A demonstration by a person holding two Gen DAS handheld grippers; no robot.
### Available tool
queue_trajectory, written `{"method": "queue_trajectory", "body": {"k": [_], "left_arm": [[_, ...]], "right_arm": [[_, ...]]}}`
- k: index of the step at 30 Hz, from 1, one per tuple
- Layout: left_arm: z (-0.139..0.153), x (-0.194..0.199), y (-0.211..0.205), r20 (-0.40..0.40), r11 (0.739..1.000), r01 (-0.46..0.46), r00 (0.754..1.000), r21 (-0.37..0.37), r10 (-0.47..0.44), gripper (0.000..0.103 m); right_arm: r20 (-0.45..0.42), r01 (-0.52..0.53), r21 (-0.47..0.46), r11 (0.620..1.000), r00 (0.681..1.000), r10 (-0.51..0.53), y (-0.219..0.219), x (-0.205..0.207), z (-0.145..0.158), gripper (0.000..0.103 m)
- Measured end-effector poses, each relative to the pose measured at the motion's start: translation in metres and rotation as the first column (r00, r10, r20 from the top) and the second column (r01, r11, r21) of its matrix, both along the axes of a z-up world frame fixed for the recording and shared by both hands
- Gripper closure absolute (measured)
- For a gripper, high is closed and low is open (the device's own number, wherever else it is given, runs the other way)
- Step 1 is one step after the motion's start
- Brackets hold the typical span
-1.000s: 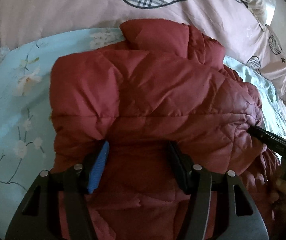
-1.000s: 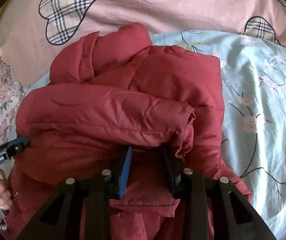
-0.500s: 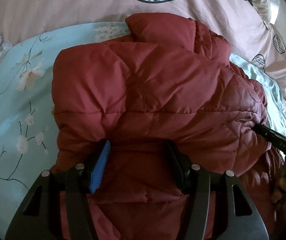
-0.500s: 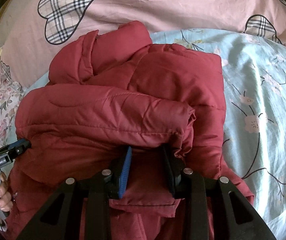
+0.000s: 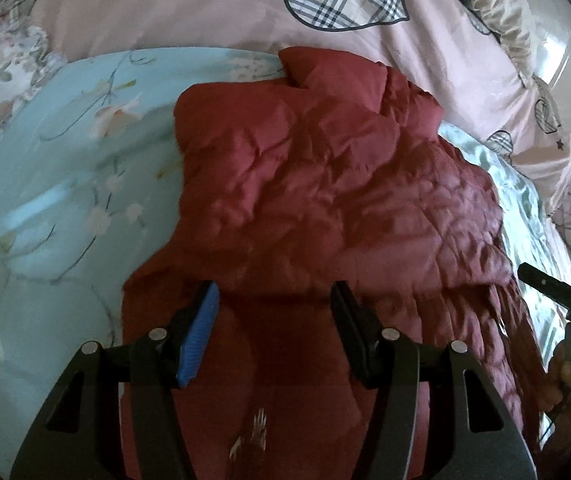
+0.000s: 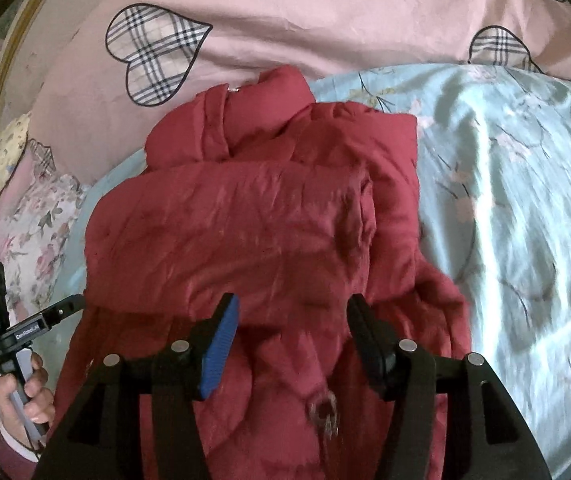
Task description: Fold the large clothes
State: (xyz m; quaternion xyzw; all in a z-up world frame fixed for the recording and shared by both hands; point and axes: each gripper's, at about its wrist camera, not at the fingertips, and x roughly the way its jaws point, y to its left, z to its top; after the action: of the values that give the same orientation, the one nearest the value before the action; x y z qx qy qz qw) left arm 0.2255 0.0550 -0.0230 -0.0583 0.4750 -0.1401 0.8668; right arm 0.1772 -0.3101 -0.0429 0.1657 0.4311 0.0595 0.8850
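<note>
A dark red quilted jacket (image 5: 325, 184) lies folded in a thick bundle on the light blue floral sheet (image 5: 65, 184); it also fills the middle of the right wrist view (image 6: 269, 232). My left gripper (image 5: 273, 300) is open, its jaws wide apart over the near edge of the jacket, holding nothing. My right gripper (image 6: 293, 312) is open too, over the jacket's near edge on the other side. Each gripper shows at the edge of the other's view, hand-held (image 6: 17, 332) (image 5: 557, 292).
A pink duvet with plaid hearts (image 6: 285, 12) lies bunched beyond the jacket. A floral pillow (image 6: 33, 232) sits left in the right wrist view. Blue sheet (image 6: 517, 208) stretches to the right of the jacket.
Both grippers have pulled back from the jacket fold and stand higher. The right gripper's jaws have opened wide, letting go of the cloth. The jacket has settled flatter.
</note>
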Motion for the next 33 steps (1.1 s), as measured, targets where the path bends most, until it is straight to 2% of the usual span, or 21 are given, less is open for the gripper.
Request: {"method": "queue_trajectory", "body": {"k": [10,16,22,25,33], "left_arm": [[0.004,-0.057,0.035,-0.029,0.999,-0.025,0.999,-0.041,0.024,0.046],[0.005,-0.090,0.051,-0.044,0.998,-0.040,0.998,-0.057,0.037,0.046],[0.005,-0.122,0.069,-0.044,0.997,-0.058,0.997,-0.048,0.056,0.045],[0.002,-0.135,0.077,-0.051,0.996,-0.070,0.996,-0.051,0.068,0.044],[-0.010,-0.163,0.093,-0.091,0.993,-0.088,0.993,-0.073,0.081,0.044]], "right_arm": [[-0.018,-0.011,0.021,1.000,1.000,0.011,-0.002,-0.063,0.008,0.033],[-0.018,0.033,0.021,0.999,0.999,-0.033,-0.014,-0.108,0.013,0.021],[-0.035,0.087,0.018,0.996,0.996,-0.086,-0.030,-0.147,0.014,0.021],[-0.049,0.095,-0.016,0.995,0.994,-0.096,-0.032,-0.160,0.014,0.021],[-0.102,0.108,-0.013,0.994,0.989,-0.108,-0.034,-0.191,-0.004,0.021]]}}
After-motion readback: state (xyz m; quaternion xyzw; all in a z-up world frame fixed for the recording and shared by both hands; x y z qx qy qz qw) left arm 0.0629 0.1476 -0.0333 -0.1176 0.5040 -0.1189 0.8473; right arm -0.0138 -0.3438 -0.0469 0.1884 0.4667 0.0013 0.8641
